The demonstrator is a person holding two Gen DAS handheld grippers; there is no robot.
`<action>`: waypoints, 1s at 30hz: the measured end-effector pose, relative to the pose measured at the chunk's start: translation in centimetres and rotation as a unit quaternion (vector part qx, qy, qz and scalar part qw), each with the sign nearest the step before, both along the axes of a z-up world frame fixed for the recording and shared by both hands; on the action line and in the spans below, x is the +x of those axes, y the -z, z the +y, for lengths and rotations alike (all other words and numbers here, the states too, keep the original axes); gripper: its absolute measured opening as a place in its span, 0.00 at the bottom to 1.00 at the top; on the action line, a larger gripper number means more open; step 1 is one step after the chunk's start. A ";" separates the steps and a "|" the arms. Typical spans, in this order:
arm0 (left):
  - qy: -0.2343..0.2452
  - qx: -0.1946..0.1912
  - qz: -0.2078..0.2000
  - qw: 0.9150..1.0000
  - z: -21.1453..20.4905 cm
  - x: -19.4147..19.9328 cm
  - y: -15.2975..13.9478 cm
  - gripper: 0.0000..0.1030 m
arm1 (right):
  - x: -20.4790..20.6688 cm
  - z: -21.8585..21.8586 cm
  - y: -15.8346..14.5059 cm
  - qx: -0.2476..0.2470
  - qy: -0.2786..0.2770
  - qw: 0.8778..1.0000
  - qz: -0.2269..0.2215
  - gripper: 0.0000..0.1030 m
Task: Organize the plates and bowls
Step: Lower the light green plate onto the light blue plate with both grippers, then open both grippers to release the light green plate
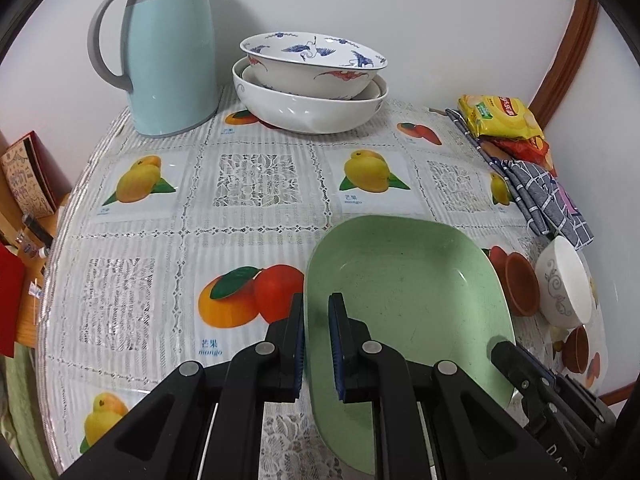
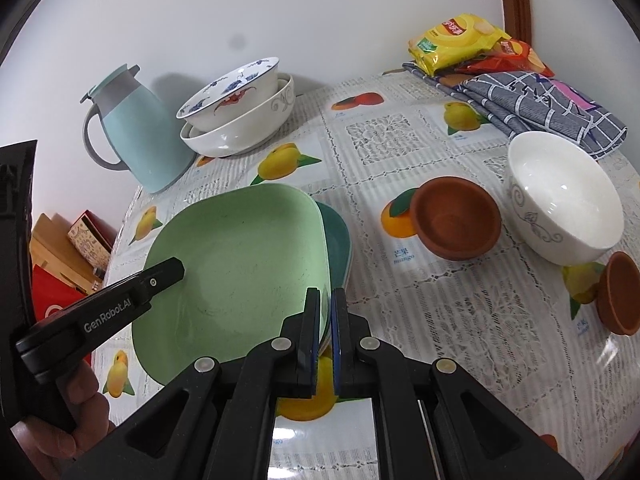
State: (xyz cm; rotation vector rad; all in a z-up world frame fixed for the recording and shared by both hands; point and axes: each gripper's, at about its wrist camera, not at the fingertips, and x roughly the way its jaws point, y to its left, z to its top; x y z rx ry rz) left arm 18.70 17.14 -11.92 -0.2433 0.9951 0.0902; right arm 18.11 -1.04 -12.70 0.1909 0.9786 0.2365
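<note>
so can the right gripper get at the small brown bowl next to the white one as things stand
Probably not right away. The right gripper is shut on the rim of the stacked plates, so it would have to let go first. The tablecloth between it and the brown bowl looks bare, so the way itself seems free.

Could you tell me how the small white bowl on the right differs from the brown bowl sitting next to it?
The white bowl is taller and glossy, with a grey scroll pattern; the brown bowl is shallower, matte and plain. Both stand upright and empty on the tablecloth, close beside each other.
</note>
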 end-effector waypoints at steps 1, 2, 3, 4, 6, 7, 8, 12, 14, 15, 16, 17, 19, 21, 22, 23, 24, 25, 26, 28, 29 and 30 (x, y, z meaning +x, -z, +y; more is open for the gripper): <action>0.000 -0.002 0.000 1.000 0.1 0.1 0.2 0.11 | 0.1 0.1 0.1 -0.001 -0.001 1.000 0.001 0.05; 0.000 -0.003 0.001 1.000 0.1 0.3 0.3 0.11 | 0.1 0.1 0.2 -0.001 -0.002 1.000 0.001 0.06; 0.001 -0.002 0.002 1.000 0.1 0.5 0.5 0.11 | 0.2 0.2 0.3 -0.002 -0.003 1.000 0.002 0.07; 0.001 -0.001 0.003 1.000 0.0 0.7 0.6 0.11 | 0.3 0.2 0.5 -0.004 -0.006 1.000 0.004 0.07; 0.001 0.000 0.000 1.000 0.0 1.1 0.8 0.11 | 0.4 0.4 0.8 -0.008 -0.010 1.000 0.007 0.08; 0.000 0.000 -0.002 1.000 0.0 1.2 0.8 0.11 | 0.5 0.4 0.9 -0.008 -0.011 1.000 0.008 0.08; 0.001 0.001 -0.003 1.000 -0.1 1.4 0.8 0.11 | 0.5 0.4 0.9 -0.006 -0.011 1.000 0.007 0.08; 0.003 0.011 -0.003 1.000 -0.3 2.3 1.0 0.11 | 0.5 0.4 0.9 -0.008 -0.016 1.000 0.003 0.12; 0.003 0.014 -0.004 1.000 -0.4 2.7 1.2 0.11 | 0.5 0.4 1.0 -0.008 -0.019 1.000 0.002 0.13; 0.003 0.016 -0.004 1.000 -0.5 2.8 1.3 0.11 | 0.5 0.3 1.1 -0.007 -0.021 1.000 0.002 0.13; 0.005 0.016 -0.004 1.000 -0.5 3.0 1.4 0.11 | 0.5 0.3 1.1 -0.006 -0.023 1.000 0.003 0.13; 0.007 0.018 -0.004 1.000 -0.6 3.1 1.5 0.11 | 0.4 0.3 1.2 -0.004 -0.026 1.000 0.002 0.14; 0.010 0.027 -0.005 1.000 -0.8 3.3 1.5 0.11 | 0.3 0.2 1.1 -0.002 -0.032 0.999 0.002 0.16; 0.014 0.034 -0.005 0.999 -1.0 3.4 1.5 0.12 | 0.1 0.2 1.0 -0.002 -0.042 0.999 0.000 0.18; 0.015 0.034 -0.004 0.999 -1.0 3.4 1.5 0.17 | 0.0 0.2 0.9 -0.002 -0.045 0.999 -0.003 0.19; 0.016 0.032 -0.004 0.999 -1.0 3.4 1.5 0.21 | -0.1 0.2 0.8 -0.003 -0.048 0.999 -0.005 0.19; 0.016 0.031 -0.003 0.999 -1.1 3.3 1.4 0.23 | -0.2 0.2 0.8 -0.002 -0.050 0.999 -0.007 0.19; 0.016 0.034 -0.002 0.999 -1.1 3.1 1.4 0.29 | -0.3 0.1 0.7 0.000 -0.053 0.999 -0.008 0.19; 0.016 0.037 -0.002 0.999 -1.2 3.0 1.3 0.34 | -0.4 0.1 0.7 0.001 -0.055 0.998 -0.008 0.19; 0.020 0.046 -0.003 0.999 -1.6 2.6 1.0 0.39 | -0.6 0.0 0.6 0.002 -0.057 0.998 -0.008 0.19; 0.021 0.051 -0.006 0.998 -1.8 2.3 0.7 0.39 | -0.7 -0.1 0.5 0.002 -0.060 0.998 -0.008 0.20; 0.021 0.054 -0.007 0.998 -1.9 2.1 0.5 0.39 | -0.8 -0.2 0.5 0.002 -0.061 0.998 -0.009 0.20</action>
